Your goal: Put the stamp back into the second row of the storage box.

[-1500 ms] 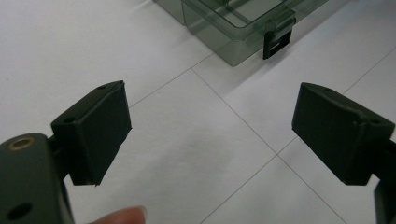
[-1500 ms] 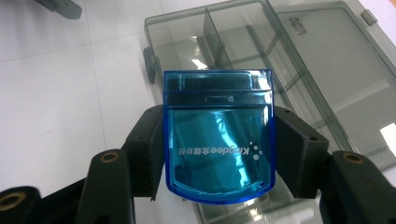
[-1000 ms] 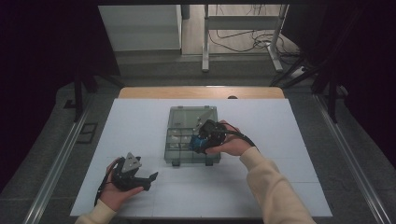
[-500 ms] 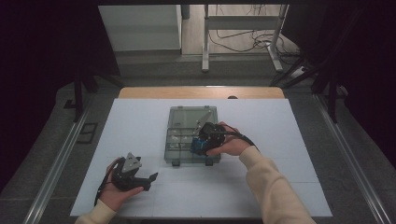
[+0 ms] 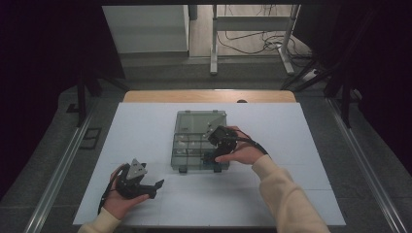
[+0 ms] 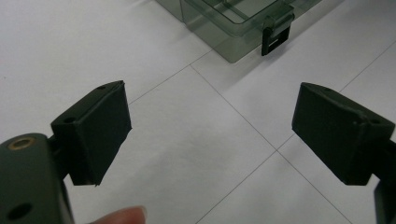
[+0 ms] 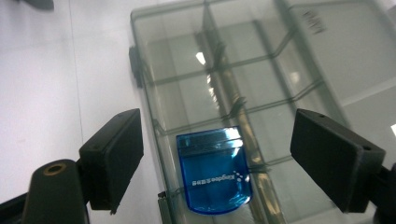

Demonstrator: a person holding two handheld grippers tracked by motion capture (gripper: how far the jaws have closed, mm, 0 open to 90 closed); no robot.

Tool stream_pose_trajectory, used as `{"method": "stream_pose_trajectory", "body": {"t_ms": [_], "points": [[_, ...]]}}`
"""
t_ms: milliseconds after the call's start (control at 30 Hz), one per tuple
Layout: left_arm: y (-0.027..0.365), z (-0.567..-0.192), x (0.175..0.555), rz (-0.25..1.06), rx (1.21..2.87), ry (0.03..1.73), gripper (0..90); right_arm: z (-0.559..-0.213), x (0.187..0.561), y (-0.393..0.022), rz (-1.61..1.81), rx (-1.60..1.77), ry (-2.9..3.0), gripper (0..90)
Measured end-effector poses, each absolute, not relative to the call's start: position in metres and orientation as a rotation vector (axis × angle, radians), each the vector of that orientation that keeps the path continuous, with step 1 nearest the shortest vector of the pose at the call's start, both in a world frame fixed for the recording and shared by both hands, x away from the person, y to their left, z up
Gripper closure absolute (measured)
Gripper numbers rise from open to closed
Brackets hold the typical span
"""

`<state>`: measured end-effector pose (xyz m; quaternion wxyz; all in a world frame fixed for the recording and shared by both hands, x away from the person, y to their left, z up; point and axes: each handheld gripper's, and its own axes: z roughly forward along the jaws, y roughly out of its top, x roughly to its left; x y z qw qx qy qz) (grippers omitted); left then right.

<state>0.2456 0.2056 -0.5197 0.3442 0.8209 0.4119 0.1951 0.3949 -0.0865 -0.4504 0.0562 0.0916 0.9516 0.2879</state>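
The right gripper [image 7: 215, 154] hung over the clear compartment box [image 5: 199, 141], jaws spread wide and holding nothing, with the blue card case [image 7: 214, 170] lying flat in a near compartment directly below them (probably just set there, or about to be lifted). The box sat mid-bench with its lid open toward the far side. The left gripper [image 6: 210, 135] rested low near the bench's [image 5: 145, 126] front-left edge, jaws also wide and empty, well apart from the box, which left bare white surface on both sides for moving.
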Motion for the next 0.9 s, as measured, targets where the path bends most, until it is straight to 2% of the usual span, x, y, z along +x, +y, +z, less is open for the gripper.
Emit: {"method": "stream_pose_trajectory", "body": {"t_ms": [300, 600, 900], "points": [[0.205, -0.519, 0.249, 0.495, 2.116, 1.076, 12.1, -0.450, 0.375, -0.122, 1.071, 0.522, 2.698, 17.0], [0.205, -0.518, 0.249, 0.504, 2.104, 1.084, 12.0, -0.450, 0.349, -0.164, 1.163, 0.631, 2.554, 17.1], [0.206, -0.517, 0.248, 0.513, 2.092, 1.089, 12.1, -0.464, 0.308, -0.241, 1.214, 0.833, 2.434, 17.3]]}}
